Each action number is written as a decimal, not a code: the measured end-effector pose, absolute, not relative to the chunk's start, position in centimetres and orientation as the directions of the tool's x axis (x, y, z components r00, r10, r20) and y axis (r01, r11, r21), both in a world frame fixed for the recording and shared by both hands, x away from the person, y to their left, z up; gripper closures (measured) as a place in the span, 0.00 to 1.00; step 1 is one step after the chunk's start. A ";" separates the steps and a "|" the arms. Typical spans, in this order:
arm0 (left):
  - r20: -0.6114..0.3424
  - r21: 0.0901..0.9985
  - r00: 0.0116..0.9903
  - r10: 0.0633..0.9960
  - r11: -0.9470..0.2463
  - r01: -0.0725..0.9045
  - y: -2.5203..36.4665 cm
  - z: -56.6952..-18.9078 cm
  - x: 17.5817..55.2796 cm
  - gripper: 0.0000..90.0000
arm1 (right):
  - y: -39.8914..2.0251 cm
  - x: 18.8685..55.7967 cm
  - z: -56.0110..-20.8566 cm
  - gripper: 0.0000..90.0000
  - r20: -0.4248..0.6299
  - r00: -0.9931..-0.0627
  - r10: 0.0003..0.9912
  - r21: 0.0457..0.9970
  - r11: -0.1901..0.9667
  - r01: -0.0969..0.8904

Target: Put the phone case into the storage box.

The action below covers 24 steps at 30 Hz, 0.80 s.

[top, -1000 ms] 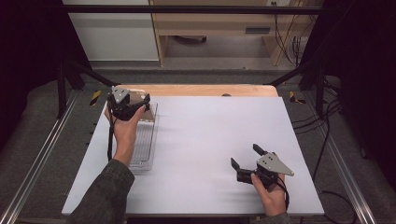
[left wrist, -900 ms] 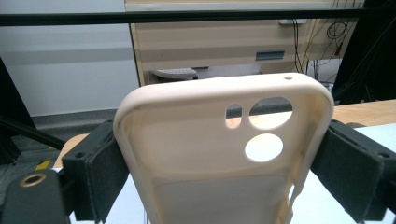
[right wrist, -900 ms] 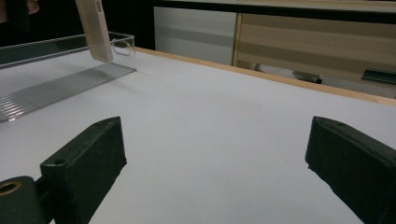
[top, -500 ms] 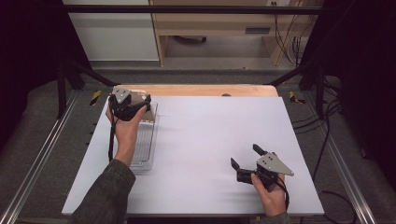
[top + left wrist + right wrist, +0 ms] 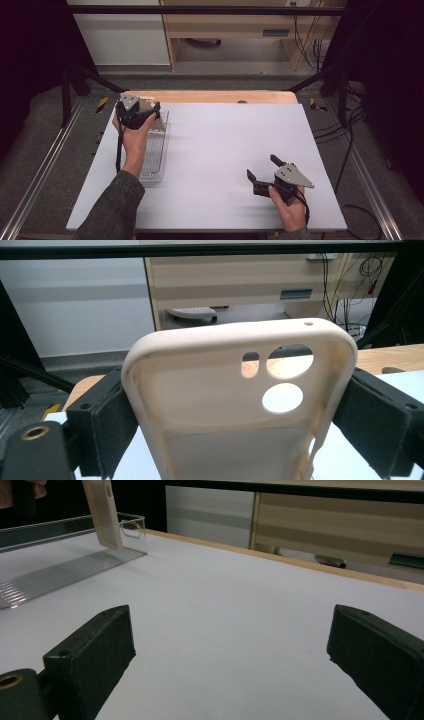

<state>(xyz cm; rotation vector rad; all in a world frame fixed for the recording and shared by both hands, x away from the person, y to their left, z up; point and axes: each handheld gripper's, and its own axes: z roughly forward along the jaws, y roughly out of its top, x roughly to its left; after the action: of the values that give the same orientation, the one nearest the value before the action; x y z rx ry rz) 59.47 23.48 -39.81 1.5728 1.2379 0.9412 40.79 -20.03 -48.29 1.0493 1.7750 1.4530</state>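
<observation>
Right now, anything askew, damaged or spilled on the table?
Nothing stands out. The left gripper clamps a cream phone case squarely, no cracks visible, above the clear tray. The right gripper rests open on the white table.

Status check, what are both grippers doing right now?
Left gripper shut on phone case, above clear tray. Right gripper open, low over the table. Nothing in the way.
</observation>
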 end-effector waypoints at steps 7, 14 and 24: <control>0.032 0.952 0.204 0.978 -0.093 0.293 23.3 -39.9 59.7 0.11 | -20.1 40.8 -48.3 0.05 0.029 -0.500 0.866 0.977 0.082 0.199; 0.031 0.953 0.196 0.980 -0.088 0.291 23.1 -39.8 59.9 0.11 | -20.0 40.8 -48.3 0.05 0.029 -0.502 0.864 0.976 0.083 0.199; 0.029 0.948 0.190 0.981 -0.087 0.305 23.1 -40.2 60.4 0.11 | -19.9 40.8 -48.4 0.05 0.027 -0.506 0.862 0.975 0.088 0.202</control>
<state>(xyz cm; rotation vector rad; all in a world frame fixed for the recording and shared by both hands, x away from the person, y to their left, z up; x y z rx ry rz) 60.37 23.09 -40.18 1.5647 1.2636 0.9460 40.82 -19.94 -48.39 1.0484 1.7858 1.4527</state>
